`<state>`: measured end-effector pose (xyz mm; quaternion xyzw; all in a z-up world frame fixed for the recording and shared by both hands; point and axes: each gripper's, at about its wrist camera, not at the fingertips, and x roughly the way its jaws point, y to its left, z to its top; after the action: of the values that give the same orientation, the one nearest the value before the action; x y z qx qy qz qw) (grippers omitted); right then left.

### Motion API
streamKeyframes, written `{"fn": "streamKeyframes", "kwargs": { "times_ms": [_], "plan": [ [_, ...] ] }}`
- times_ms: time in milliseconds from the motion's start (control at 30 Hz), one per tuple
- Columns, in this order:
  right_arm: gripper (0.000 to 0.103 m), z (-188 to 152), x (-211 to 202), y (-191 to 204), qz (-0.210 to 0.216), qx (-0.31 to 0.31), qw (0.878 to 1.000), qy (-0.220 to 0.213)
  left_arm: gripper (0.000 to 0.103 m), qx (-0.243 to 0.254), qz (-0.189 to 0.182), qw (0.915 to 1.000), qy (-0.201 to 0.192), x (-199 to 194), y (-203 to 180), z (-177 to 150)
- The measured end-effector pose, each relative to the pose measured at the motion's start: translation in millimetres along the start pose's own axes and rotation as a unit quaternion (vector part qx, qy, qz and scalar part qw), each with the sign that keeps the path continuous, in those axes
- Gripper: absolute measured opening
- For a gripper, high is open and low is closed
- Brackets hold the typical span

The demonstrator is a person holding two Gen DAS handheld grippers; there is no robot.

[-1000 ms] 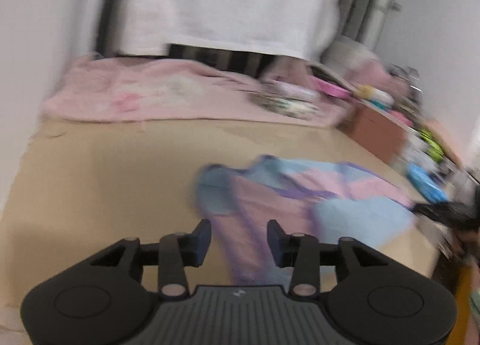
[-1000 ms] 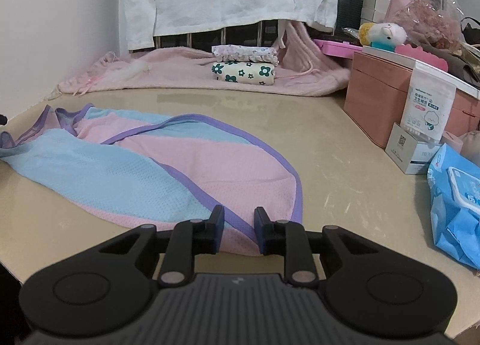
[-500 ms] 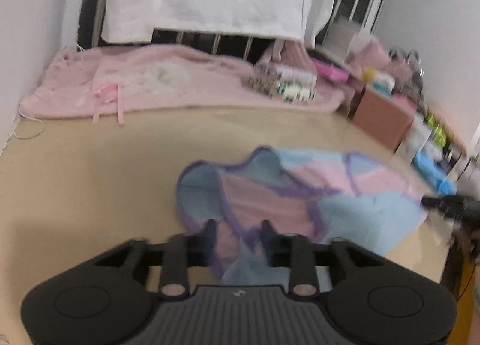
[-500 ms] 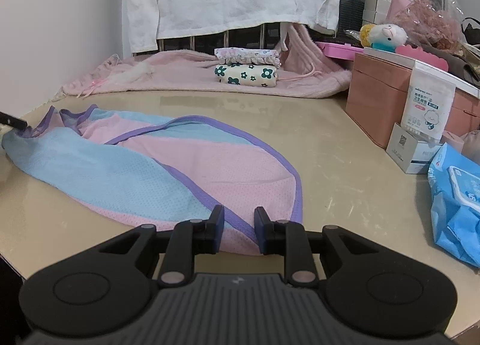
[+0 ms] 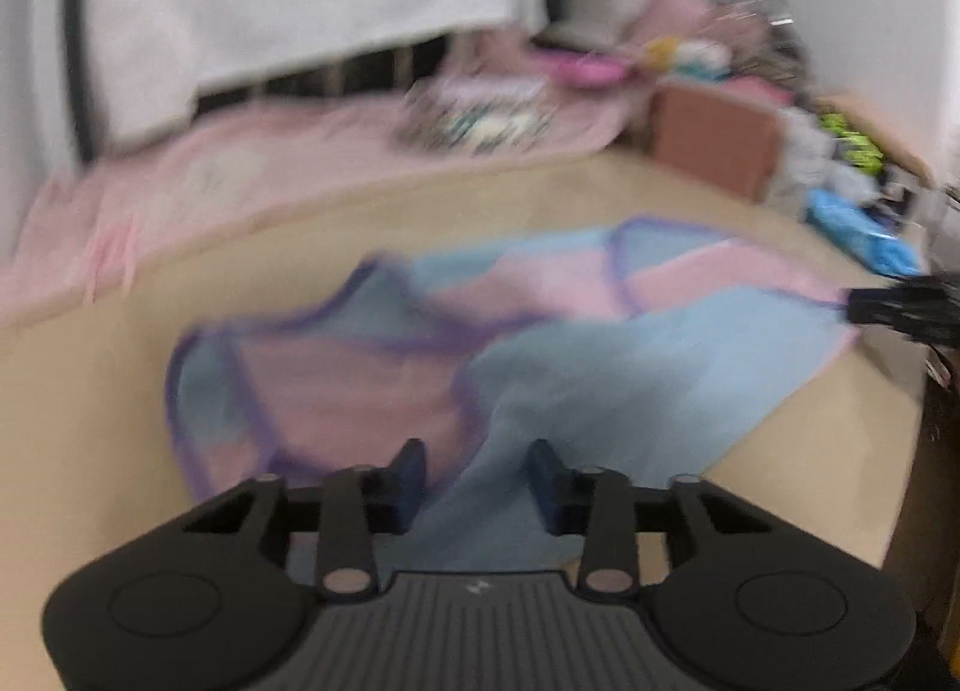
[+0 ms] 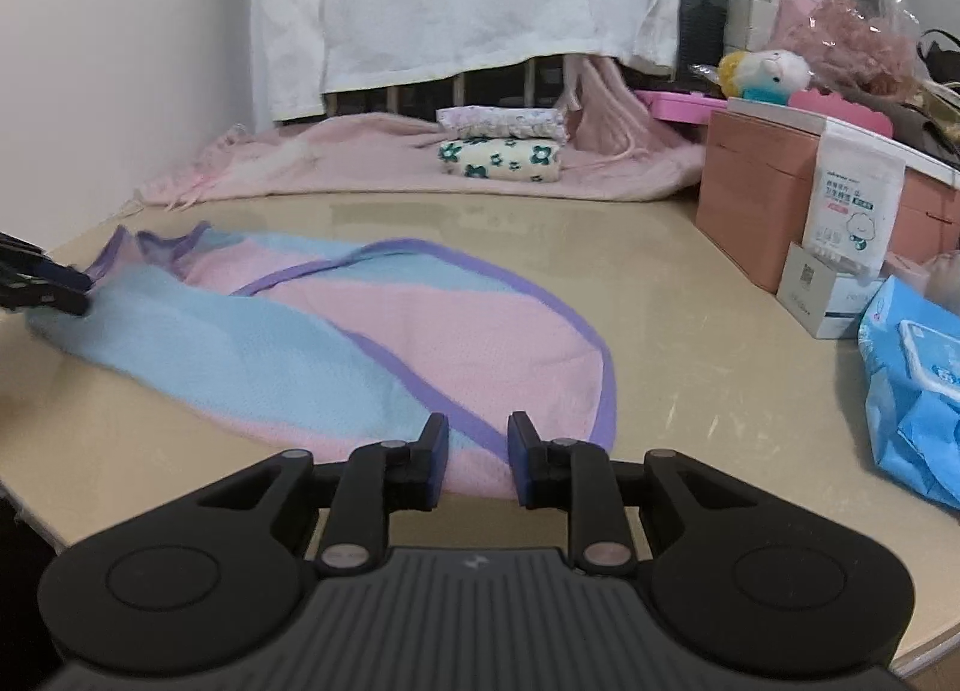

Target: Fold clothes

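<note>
Closing on cloth at both ends: left claw [image 5: 474, 466] has jaws narrowing around a raised blue fold of the garment [image 5: 540, 343], pads not visibly pressing yet. Right claw [image 6: 477, 454] is also closing, hem between its jaws at lower centre; contact unclear. Garment lies spread on the beige surface [image 6: 690, 343], stretched between the claws, probably so the two ends can be lifted together for a fold.

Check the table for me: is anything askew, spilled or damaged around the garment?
Nothing spilled or damaged. The pink and blue garment lies rumpled, not flat, bunched at the left gripper, whose jaws are closing with cloth between them.
</note>
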<state>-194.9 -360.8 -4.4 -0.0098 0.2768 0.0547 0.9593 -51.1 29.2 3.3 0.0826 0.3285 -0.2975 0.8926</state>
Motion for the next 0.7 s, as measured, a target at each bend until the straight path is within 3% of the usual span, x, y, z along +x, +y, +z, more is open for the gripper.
{"fn": "streamKeyframes", "kwargs": {
  "times_ms": [33, 133, 200, 233, 267, 300, 367, 400, 500, 567, 600, 667, 700],
  "plan": [
    [0.006, -1, -4, 1, 0.012, -0.008, 1.000, 0.006, 0.033, -0.004, 0.001, 1.0000, 0.001, -1, 0, -2],
    [0.009, 2, -18, -3, 0.019, -0.013, 1.000, 0.010, 0.033, 0.001, 0.004, 1.0000, 0.002, -4, -6, -7],
    [0.021, 7, -20, -8, 0.043, 0.000, 0.999, -0.003, 0.034, 0.021, 0.008, 0.9998, 0.000, -6, -12, -9],
    [0.040, 9, -18, -10, 0.050, -0.001, 0.999, -0.005, 0.034, 0.023, 0.007, 0.9997, 0.000, -7, -12, -10],
    [0.041, 10, -11, -7, 0.039, -0.019, 0.999, -0.001, 0.034, 0.022, 0.004, 0.9997, 0.002, -7, -11, -11],
    [0.039, 10, -5, -6, 0.032, -0.035, 0.999, 0.004, 0.034, 0.021, 0.001, 0.9998, 0.003, -8, -9, -12],
    [0.010, 8, 3, -6, 0.044, -0.046, 0.998, 0.011, 0.033, 0.019, 0.000, 0.9998, 0.009, -14, -7, -13],
    [0.006, 8, 6, -6, 0.049, -0.054, 0.997, 0.015, 0.033, 0.016, 0.001, 0.9998, 0.013, -17, -6, -14],
    [0.005, 3, 2, 2, 0.042, -0.105, 0.993, 0.015, 0.033, -0.019, -0.013, 0.9995, 0.020, -28, -8, -20],
    [0.006, 3, 0, -4, 0.029, -0.096, 0.995, 0.017, 0.034, -0.042, -0.021, 0.9985, 0.028, -34, -7, -19],
    [0.007, 4, -1, -7, 0.023, -0.087, 0.996, 0.020, 0.033, -0.053, -0.023, 0.9977, 0.035, -36, -6, -16],
    [0.023, 13, -4, -10, 0.020, -0.071, 0.997, 0.013, 0.035, -0.072, -0.028, 0.9963, 0.036, -43, 1, -3],
    [0.031, 21, -5, -10, 0.022, -0.066, 0.998, 0.004, 0.041, -0.080, -0.033, 0.9959, 0.024, -49, 9, 9]
  ]
}}
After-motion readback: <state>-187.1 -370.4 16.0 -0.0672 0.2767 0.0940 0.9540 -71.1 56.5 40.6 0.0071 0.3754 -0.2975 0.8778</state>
